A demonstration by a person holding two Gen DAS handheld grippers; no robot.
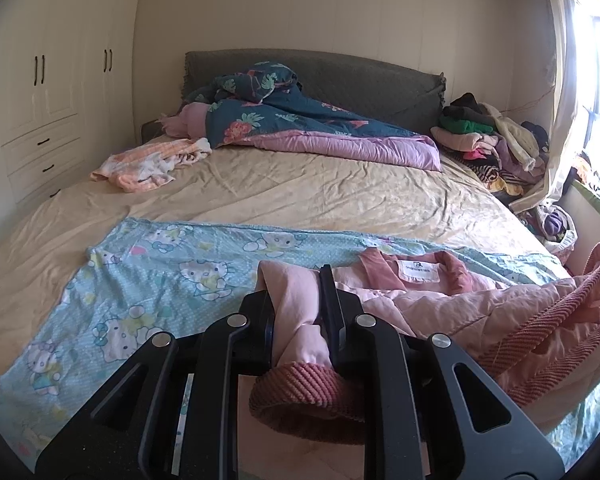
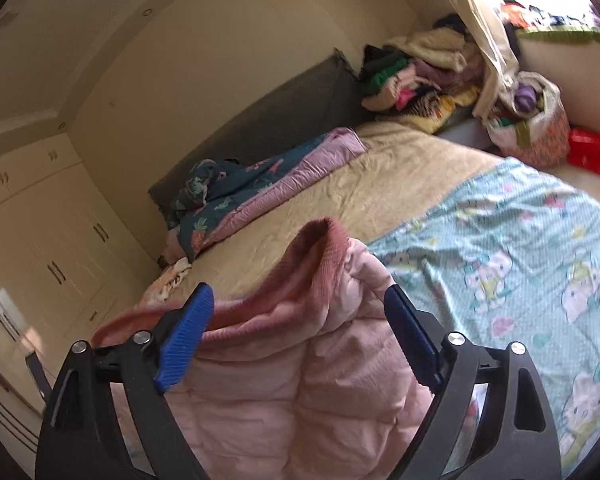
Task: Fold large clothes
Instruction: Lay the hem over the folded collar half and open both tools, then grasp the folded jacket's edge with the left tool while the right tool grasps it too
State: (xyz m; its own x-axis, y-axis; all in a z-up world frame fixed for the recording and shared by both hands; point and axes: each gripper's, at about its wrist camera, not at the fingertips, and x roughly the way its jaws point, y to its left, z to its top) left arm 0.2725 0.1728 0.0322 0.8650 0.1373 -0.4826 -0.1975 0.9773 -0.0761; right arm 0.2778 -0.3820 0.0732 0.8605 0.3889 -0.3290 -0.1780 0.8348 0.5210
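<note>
A pink quilted jacket lies crumpled on a light blue cartoon-cat sheet spread over the beige bed. Its collar with a white label faces up. My left gripper is shut on a sleeve, whose darker ribbed cuff hangs toward the camera. In the right wrist view the jacket bulges up between the blue pads of my right gripper. That gripper stands open, its pads clear of the fabric. The ribbed hem peaks above the fingers.
A teal and pink quilt lies bunched at the grey headboard. An orange-white garment sits far left. A pile of clothes lies at the bed's far right corner. Beside the bed are a full basket, a red box and a white wardrobe.
</note>
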